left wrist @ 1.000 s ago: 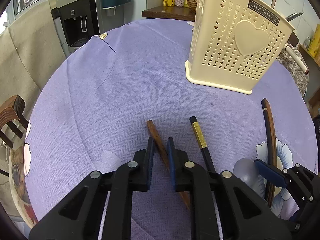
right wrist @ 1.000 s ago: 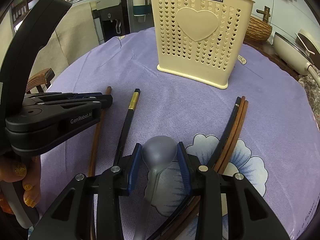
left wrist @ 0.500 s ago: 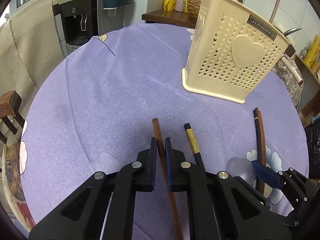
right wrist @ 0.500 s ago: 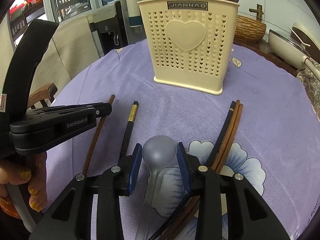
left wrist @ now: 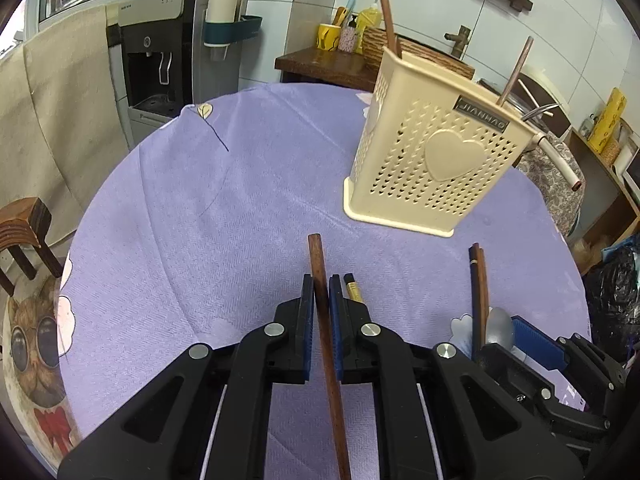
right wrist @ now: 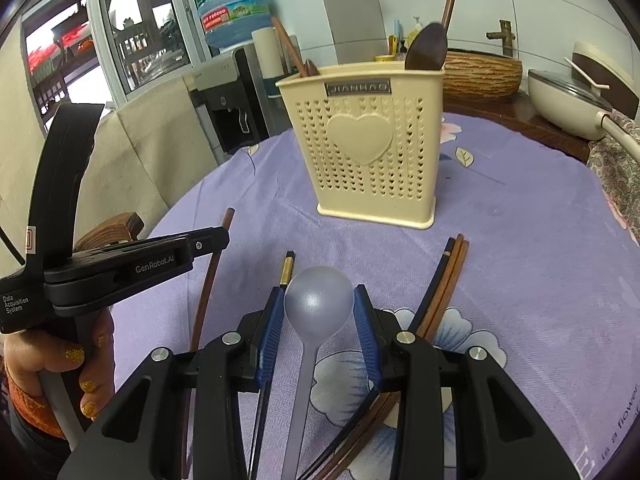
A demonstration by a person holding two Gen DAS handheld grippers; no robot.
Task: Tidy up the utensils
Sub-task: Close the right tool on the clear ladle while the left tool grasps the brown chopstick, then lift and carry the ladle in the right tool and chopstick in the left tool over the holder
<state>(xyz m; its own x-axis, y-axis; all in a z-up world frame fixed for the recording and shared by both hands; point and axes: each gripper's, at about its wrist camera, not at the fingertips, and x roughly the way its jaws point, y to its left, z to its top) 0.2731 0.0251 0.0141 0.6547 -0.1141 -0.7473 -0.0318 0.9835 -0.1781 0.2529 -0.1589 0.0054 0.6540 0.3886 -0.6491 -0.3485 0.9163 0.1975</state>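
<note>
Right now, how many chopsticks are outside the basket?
5. One brown chopstick is in the left gripper. One black chopstick with a gold band lies left of the spoon. Three chopsticks lie together to its right. The grippers may hide others.

Table: I see a round top under a purple flowered cloth [left wrist: 240, 216].
Far edge: a dark wooden counter [left wrist: 324, 65] stands just beyond it, carrying a woven basket [right wrist: 482, 74] and a yellow cup [left wrist: 329, 37].
Left: a water dispenser [left wrist: 160, 60] stands beside beige fabric [left wrist: 60, 120].
Walls: white tile [right wrist: 500, 0].
Window: daylight through barred panes [right wrist: 132, 36].
Near left: a wooden chair back [left wrist: 24, 228].
</note>
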